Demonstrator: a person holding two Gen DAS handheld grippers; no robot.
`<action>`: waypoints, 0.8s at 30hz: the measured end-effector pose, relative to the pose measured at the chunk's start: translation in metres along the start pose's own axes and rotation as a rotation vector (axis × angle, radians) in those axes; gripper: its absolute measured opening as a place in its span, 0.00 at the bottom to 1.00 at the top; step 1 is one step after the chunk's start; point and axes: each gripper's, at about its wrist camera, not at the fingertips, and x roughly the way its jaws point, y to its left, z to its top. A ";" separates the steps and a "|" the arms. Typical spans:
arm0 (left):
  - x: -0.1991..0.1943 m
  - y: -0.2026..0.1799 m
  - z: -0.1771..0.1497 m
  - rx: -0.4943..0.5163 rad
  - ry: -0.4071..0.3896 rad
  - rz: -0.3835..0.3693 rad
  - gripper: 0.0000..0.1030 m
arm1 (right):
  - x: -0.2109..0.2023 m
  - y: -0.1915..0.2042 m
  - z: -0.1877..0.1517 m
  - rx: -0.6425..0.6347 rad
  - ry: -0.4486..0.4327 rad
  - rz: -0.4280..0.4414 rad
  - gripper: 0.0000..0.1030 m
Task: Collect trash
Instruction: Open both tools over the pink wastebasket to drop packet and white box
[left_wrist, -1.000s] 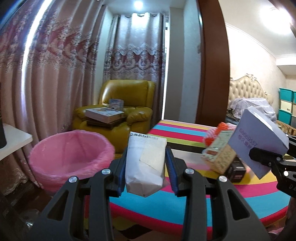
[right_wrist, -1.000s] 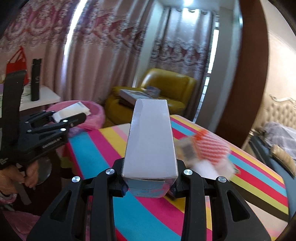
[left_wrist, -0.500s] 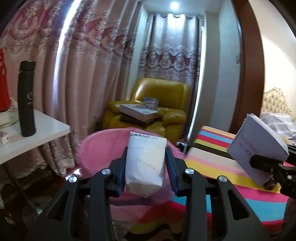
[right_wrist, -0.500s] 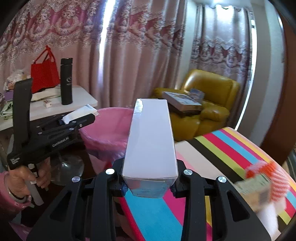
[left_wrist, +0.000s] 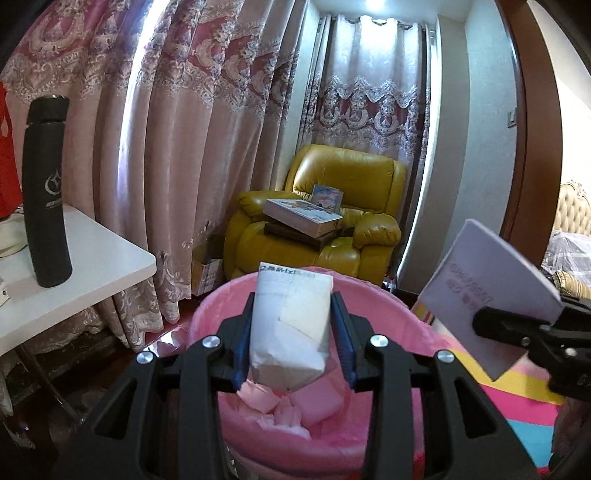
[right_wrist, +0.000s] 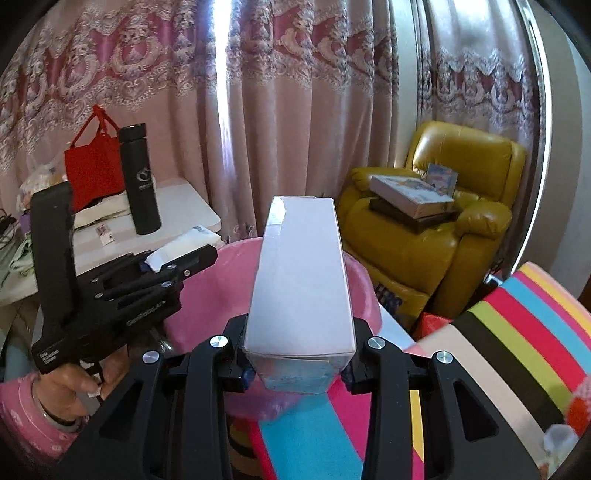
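Jaws of left gripper (left_wrist: 293, 332) clamping white packet (left_wrist: 290, 325), right gripper (right_wrist: 297, 363) easing apart around grey box (right_wrist: 301, 273).

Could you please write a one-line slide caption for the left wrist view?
Left gripper holds a crumpled white paper packet above the pink-lined round bin.

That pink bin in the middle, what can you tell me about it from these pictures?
The pink bin is a round tub lined with a thin, glossy pink plastic bag folded over its rim. It stands on the floor between a white side table and a striped table, in front of a yellow armchair. Pale crumpled pieces lie inside. A white packet, held in the left hand-held gripper, hangs over it.
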 end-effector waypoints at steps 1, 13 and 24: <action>0.008 0.004 0.003 -0.007 0.011 0.006 0.38 | 0.010 -0.002 0.003 0.009 0.004 0.006 0.34; 0.003 0.034 -0.004 -0.092 0.008 0.095 0.95 | -0.020 -0.020 -0.008 0.036 -0.027 -0.046 0.73; -0.035 -0.051 -0.035 -0.093 0.036 -0.076 0.95 | -0.125 -0.045 -0.055 0.043 -0.072 -0.226 0.82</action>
